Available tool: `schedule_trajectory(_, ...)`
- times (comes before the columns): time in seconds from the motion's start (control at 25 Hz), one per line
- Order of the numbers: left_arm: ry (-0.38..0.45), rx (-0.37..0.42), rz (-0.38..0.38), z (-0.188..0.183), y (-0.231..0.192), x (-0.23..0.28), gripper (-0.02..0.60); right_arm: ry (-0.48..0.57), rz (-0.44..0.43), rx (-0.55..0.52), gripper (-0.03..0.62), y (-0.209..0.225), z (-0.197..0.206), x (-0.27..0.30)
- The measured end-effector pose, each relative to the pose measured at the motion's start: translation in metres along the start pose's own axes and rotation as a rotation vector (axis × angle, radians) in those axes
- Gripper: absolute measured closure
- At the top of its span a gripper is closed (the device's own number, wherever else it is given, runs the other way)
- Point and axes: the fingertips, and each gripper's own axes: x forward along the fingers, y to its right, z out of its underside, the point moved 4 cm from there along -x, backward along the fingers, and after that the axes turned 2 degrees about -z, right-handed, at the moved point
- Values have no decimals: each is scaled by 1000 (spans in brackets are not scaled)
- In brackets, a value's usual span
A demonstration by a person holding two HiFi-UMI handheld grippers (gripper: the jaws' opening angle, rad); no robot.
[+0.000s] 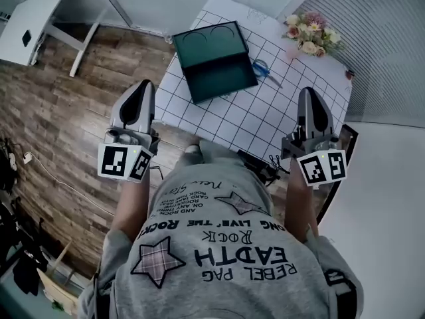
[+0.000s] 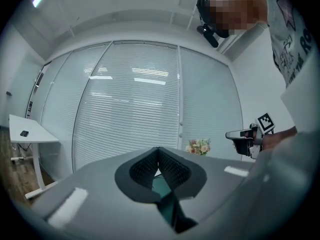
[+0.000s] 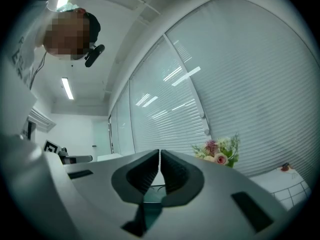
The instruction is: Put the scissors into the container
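Blue-handled scissors (image 1: 261, 69) lie on the white gridded table (image 1: 265, 111), just right of a dark green open container (image 1: 214, 60). My left gripper (image 1: 137, 105) hangs over the wooden floor at the table's near left corner, its jaws shut on nothing. My right gripper (image 1: 313, 115) is held above the table's near right edge, also shut and empty. In the left gripper view the left gripper (image 2: 158, 160) has its pads together, and the right gripper (image 2: 243, 135) shows at the right. In the right gripper view the right gripper (image 3: 159, 161) has its pads pressed together.
A bunch of flowers (image 1: 311, 34) stands at the table's far right corner, also seen as flowers (image 3: 219, 151). A white desk (image 1: 33, 22) stands at the far left over the wooden floor (image 1: 60, 131). Window blinds (image 2: 140, 109) close off the back.
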Motion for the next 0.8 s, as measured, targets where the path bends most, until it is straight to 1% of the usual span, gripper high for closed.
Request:
schedule_trajectory(0.12, -7, -2, -15, 2, 7, 19, 571, -19, -30, 25, 577, 21, 6, 15)
schedule_trajectory(0.24, -15, 5, -28, 3, 15, 32, 571, -60, -61, 51, 577, 37, 16, 28)
schedule_trajectory(0.48, -42, -2, -45, 10, 23, 47, 571, -108, -102, 75, 577, 56, 31, 47)
schedule_trajectory(0.64, -58, -4, -29, 13, 22, 60, 571, -144, -102, 76, 577, 60, 42, 58)
schedule_trajectory(0.8, -71, -8, 6, 17, 20, 72, 571, -157, -88, 70, 577, 64, 50, 65)
